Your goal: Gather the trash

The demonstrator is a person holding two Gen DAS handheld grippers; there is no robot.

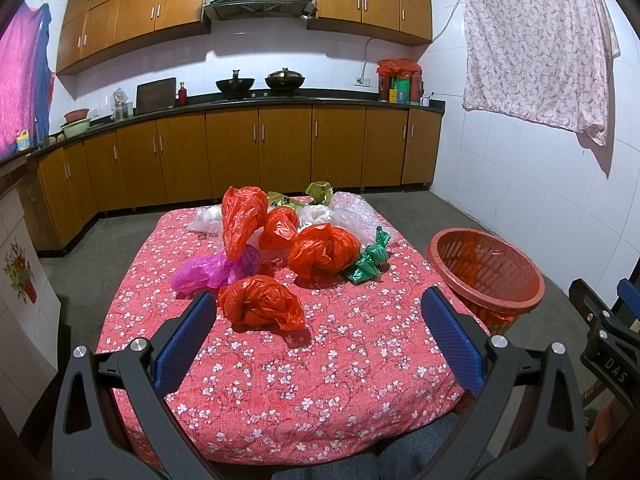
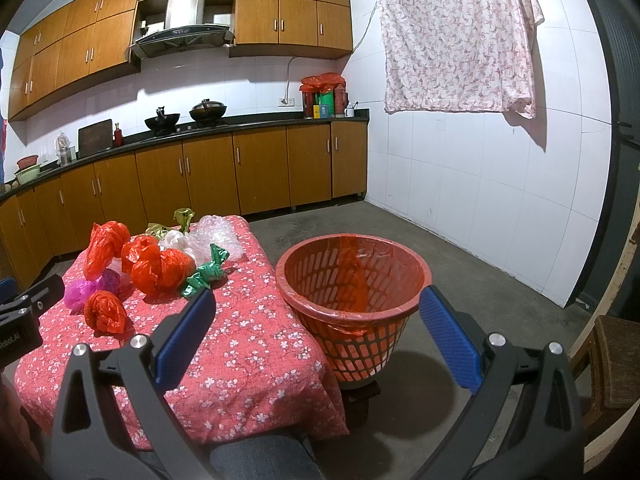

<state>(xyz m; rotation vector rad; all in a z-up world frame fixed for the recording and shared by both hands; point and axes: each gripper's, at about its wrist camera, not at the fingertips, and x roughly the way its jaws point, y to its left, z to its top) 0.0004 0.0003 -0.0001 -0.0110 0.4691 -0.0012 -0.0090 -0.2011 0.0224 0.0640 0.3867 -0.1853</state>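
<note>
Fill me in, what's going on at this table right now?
A person holds the left hand-held gripper and the right hand-held gripper, both open and empty. Crumpled plastic bags lie on the red floral table, the nearest an orange bag. The red basket beside the table has a liner and looks empty. Nothing is picked up yet.

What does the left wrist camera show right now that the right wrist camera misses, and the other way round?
Only the left wrist view shows the pink-and-blue cloth hanging at far left and the floral panel beside the table.

Only the right wrist view shows the basket's lined inside down to its base and a wooden stool at far right.

Both show the crumpled bags on the floral tablecloth, the red basket, and open, empty grippers: left gripper, right gripper.
</note>
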